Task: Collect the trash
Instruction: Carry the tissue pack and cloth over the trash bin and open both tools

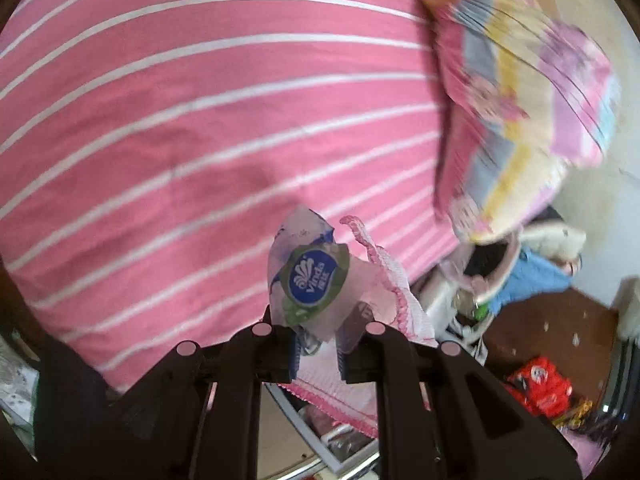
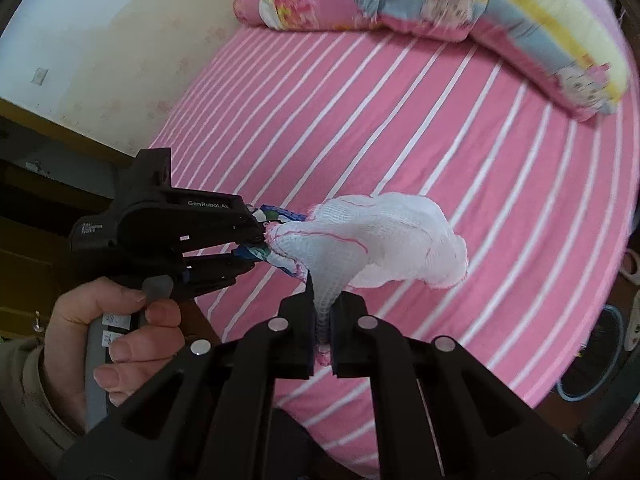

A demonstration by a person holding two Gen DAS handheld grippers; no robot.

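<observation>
My left gripper [image 1: 318,344] is shut on a crumpled Vinda tissue wrapper [image 1: 312,284], blue, green and clear, held above the pink striped bed [image 1: 180,120]. My right gripper [image 2: 322,320] is shut on a white gauze cloth with pink stitched edging [image 2: 380,240], which fans out above its fingers. In the right wrist view the left gripper [image 2: 256,240] comes in from the left, its fingertips with the wrapper [image 2: 276,216] touching the cloth. The cloth also shows in the left wrist view [image 1: 392,296], right of the wrapper.
A floral pillow and a folded patterned quilt [image 2: 520,20] lie at the bed's head. Beside the bed in the left wrist view are a cluttered basket [image 1: 480,280], a red package [image 1: 540,384] on the brown floor and a white frame [image 1: 320,444]. A beige wall [image 2: 100,60] lies left.
</observation>
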